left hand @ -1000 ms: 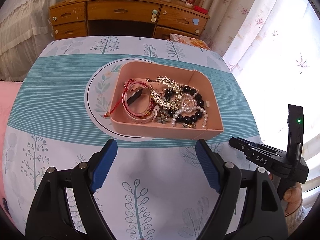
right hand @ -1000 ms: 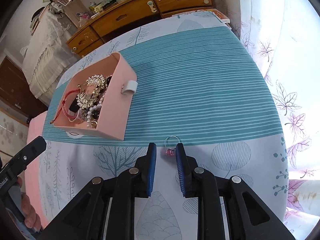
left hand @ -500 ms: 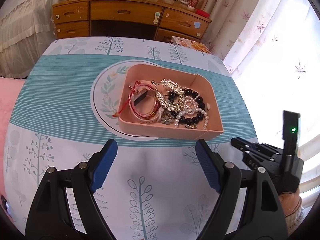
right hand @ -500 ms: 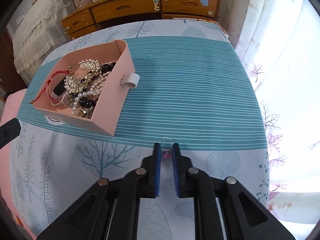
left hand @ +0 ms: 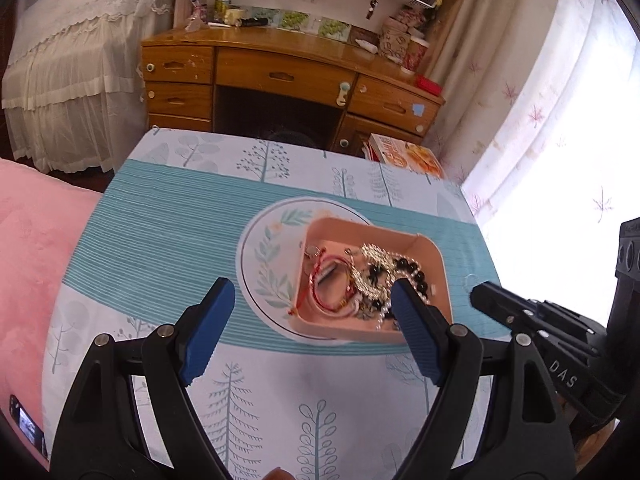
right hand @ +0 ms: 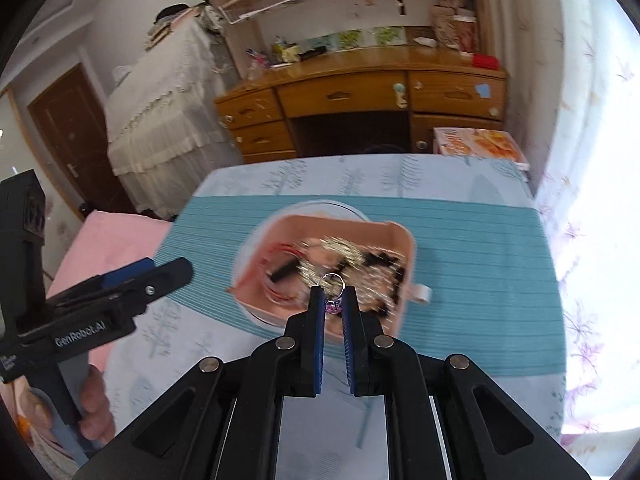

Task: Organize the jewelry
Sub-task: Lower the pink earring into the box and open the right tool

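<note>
A pink tray (left hand: 434, 252) holds red cord bracelets, gold pieces, black beads and pearls, and sits partly on a round leaf-patterned plate (left hand: 264, 264). My right gripper (right hand: 333, 300) is shut on a silver ring with a pink stone (right hand: 333, 285) and holds it in the air over the near side of the pink tray (right hand: 402, 236). My left gripper (left hand: 308, 320) is open and empty, raised above the table in front of the tray. The right gripper also shows at the right of the left wrist view (left hand: 486, 294).
The table carries a teal-striped cloth with tree prints (left hand: 160, 216). A white tab (right hand: 422, 293) sticks out of the tray's right side. A wooden desk (left hand: 280, 76) stands behind, a book (left hand: 408, 152) at the far edge, a pink blanket (left hand: 28, 248) to the left, curtains to the right.
My right gripper closed on the ring on the cloth, lifted it and carried it left over the tray. My left gripper rose and drew back from the tray.
</note>
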`<state>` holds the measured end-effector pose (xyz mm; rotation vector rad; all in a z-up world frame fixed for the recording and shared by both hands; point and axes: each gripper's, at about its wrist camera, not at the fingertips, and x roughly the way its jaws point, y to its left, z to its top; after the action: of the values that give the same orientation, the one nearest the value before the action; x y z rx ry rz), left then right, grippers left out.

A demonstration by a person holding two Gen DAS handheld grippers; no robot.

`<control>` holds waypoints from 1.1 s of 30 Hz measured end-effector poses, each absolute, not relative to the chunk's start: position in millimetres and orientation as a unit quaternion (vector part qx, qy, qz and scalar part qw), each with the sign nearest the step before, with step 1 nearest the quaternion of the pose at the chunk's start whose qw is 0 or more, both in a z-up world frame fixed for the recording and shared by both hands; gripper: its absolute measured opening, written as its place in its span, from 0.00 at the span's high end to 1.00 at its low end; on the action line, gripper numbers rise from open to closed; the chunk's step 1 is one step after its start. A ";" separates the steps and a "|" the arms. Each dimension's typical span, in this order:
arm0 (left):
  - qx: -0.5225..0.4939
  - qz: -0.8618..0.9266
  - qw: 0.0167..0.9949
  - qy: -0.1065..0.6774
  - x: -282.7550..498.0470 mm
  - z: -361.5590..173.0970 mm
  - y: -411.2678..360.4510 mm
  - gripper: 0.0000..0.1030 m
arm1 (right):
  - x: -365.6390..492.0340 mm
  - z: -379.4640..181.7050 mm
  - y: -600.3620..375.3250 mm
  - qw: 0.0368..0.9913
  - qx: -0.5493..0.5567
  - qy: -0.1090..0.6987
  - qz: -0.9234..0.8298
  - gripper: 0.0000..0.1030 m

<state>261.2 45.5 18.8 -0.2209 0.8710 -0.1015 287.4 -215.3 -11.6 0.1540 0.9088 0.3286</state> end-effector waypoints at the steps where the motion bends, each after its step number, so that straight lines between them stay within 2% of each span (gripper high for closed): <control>1: -0.108 -0.046 0.900 0.419 263.5 19.5 48.7 0.24 | 292.6 -9.8 -207.1 0.880 0.077 0.438 0.166 0.92; 8: -0.130 -0.026 0.889 0.438 279.2 2.7 68.1 0.24 | 331.3 -25.2 -164.0 0.855 0.117 0.465 0.199 0.91; 14: -0.128 -0.018 0.885 0.446 280.6 -11.6 74.4 0.24 | 359.2 -57.9 -158.5 0.842 0.145 0.478 0.203 0.86; 18: -0.118 -0.014 0.888 0.444 273.7 -14.8 75.7 0.24 | 362.4 -74.9 -168.9 0.839 0.151 0.486 0.193 0.86; 25: -0.088 -0.023 0.894 0.439 243.8 -15.3 60.4 0.24 | 321.4 -67.9 -185.8 0.861 0.112 0.467 0.169 0.85; 29: -0.072 -0.035 0.897 0.435 214.9 -13.8 47.0 0.24 | 282.4 -57.5 -201.2 0.875 0.103 0.446 0.156 0.75; 33: -0.052 -0.045 0.902 0.426 177.9 -12.2 33.7 0.24 | 236.4 -49.6 -215.9 0.887 0.101 0.429 0.140 0.73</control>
<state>177.9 33.7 -12.2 -0.1077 0.8805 -0.0929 236.4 -215.9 -49.6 0.2095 0.8910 0.2904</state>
